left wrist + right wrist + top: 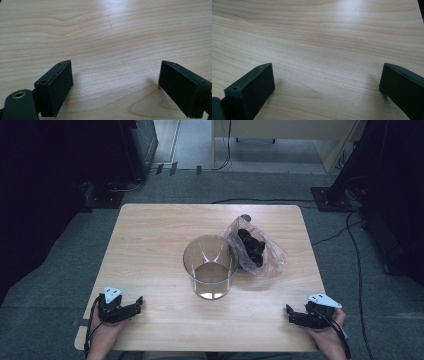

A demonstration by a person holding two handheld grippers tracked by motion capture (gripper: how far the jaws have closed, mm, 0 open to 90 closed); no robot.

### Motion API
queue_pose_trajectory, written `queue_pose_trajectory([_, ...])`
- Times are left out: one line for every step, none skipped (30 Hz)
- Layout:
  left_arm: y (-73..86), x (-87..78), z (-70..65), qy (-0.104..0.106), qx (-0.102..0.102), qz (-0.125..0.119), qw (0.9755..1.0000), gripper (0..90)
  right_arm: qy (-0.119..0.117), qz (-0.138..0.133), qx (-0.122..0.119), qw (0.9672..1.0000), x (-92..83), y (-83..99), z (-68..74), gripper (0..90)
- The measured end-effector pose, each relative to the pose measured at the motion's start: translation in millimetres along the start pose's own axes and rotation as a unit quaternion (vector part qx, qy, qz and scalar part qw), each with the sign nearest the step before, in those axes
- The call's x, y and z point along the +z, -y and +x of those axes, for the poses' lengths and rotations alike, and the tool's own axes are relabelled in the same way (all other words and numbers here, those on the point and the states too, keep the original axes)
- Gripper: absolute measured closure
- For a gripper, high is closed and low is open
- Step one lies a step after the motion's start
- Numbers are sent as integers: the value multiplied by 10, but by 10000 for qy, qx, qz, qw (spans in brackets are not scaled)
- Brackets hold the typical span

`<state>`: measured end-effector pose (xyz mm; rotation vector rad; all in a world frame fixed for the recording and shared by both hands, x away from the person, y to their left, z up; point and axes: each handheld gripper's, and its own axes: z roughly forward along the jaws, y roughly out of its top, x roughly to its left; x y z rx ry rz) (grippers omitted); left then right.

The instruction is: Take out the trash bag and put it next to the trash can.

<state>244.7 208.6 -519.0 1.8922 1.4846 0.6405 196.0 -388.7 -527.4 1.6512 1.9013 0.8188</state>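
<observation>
left gripper (139, 303): jaws wide, empty
right gripper (290, 312): same
bag (256, 249): dark stuff inside, maybe snacks
tip: pinch bag high, tip slowly over the clear container (210, 266)

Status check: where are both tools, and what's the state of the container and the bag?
Left tool and right tool open, empty, at the near table edge. Clear container upright mid-table, plastic bag of dark items touching its right side. Nothing between.
</observation>
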Motion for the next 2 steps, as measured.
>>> queue_pose_trajectory([0, 3, -7, -21, 77, 23, 10000, 122, 4, 0, -2, 10000, -2, 1, 0, 0])
queue_pose_trajectory([-1, 4, -7, -16, 79, 21, 10000, 121, 33, -14, -2, 10000, -7, 4, 4, 0])
